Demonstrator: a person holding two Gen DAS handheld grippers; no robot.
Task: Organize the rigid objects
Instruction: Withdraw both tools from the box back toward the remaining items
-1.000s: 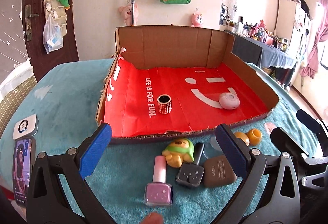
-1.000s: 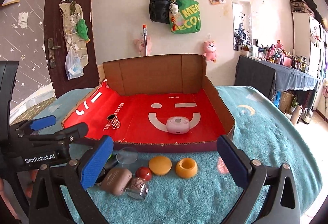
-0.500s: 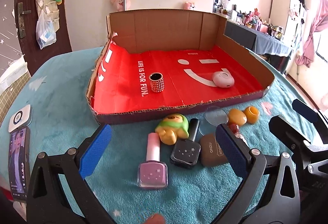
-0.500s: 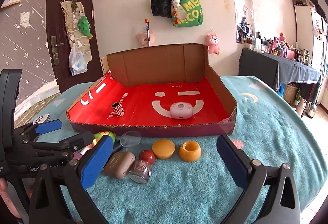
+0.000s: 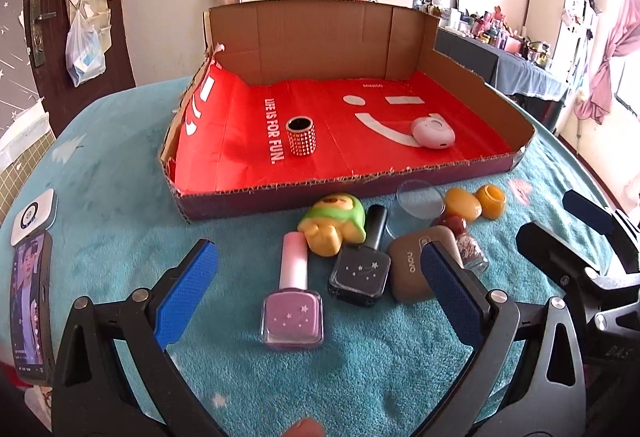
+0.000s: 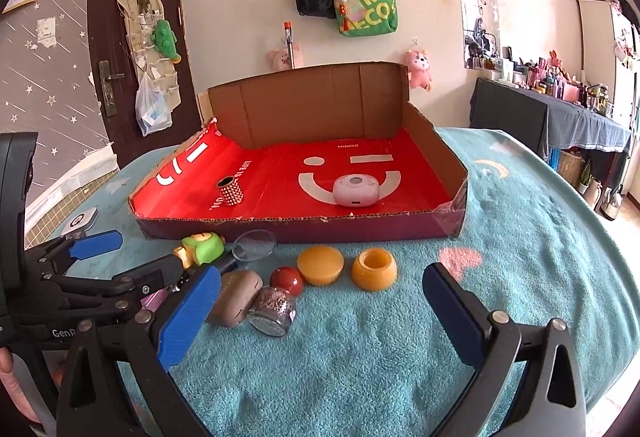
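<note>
A cardboard tray with a red liner (image 5: 224, 141) (image 6: 424, 125) holds a studded ring holder (image 5: 301, 136) (image 6: 231, 192) and a pink round case (image 5: 433, 133) (image 6: 355, 189). In front of it on the teal cloth lie a pink nail polish (image 5: 293, 301), a black nail polish (image 5: 362, 265), a green-yellow toy (image 5: 334, 223) (image 6: 202, 247), a brown case (image 5: 412, 269) (image 6: 236, 297), a glitter jar (image 6: 273, 311), a red ball (image 6: 286, 279), an orange lid (image 6: 320, 265) and an orange pot (image 6: 374, 269). My left gripper (image 5: 320, 293) is open around the polishes. My right gripper (image 6: 320, 317) is open above the cloth.
A clear disc (image 5: 420, 197) (image 6: 255, 245) lies against the tray's front wall. A phone (image 5: 30, 309) and a white device (image 5: 32, 217) lie at the far left. The left gripper's body (image 6: 60, 285) sits left of the right one.
Both grippers have risen and tilted downward, so the loose items and tray look lower and nearer. Both stay open. No object has moved.
</note>
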